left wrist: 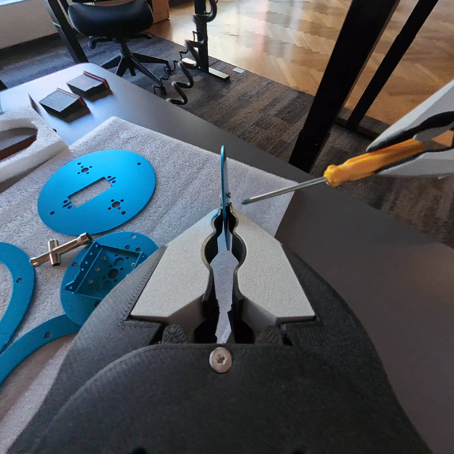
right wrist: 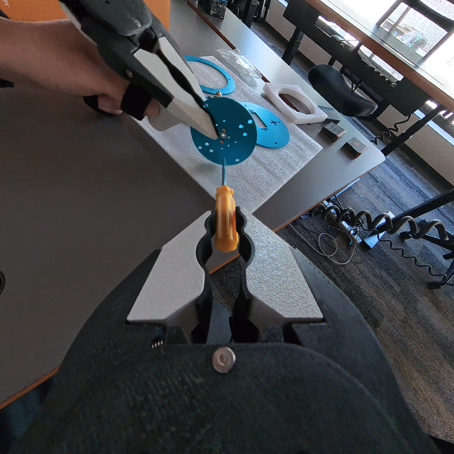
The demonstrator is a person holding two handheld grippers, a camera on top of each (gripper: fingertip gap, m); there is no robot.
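Note:
My left gripper point(left wrist: 224, 212) is shut on a round blue metal disc point(left wrist: 224, 186) with many small holes, held on edge above the white foam sheet point(left wrist: 186, 172); the disc's face shows in the right wrist view point(right wrist: 233, 142), with small screws near its centre. My right gripper point(right wrist: 224, 216) is shut on the orange handle of a screwdriver point(right wrist: 224, 221). Its shaft points at the disc, with the tip a short way from the disc's lower part. The screwdriver also shows in the left wrist view point(left wrist: 363, 163), coming in from the right.
On the foam sheet lie a blue plate with a rectangular cutout point(left wrist: 98, 191), a blue disc with a bracket point(left wrist: 108, 270), blue rings point(left wrist: 14, 290) and a metal cross wrench point(left wrist: 61, 250). A white foam block point(right wrist: 294, 103) and two small black boxes point(left wrist: 73, 98) sit on the grey table point(left wrist: 368, 270). The table edge lies close on the right. The left gripper's tips are roughly 12 centimetres from the right gripper's. Between my left fingertips and the metal cross wrench point(left wrist: 61, 250) there is roughly 15 centimetres.

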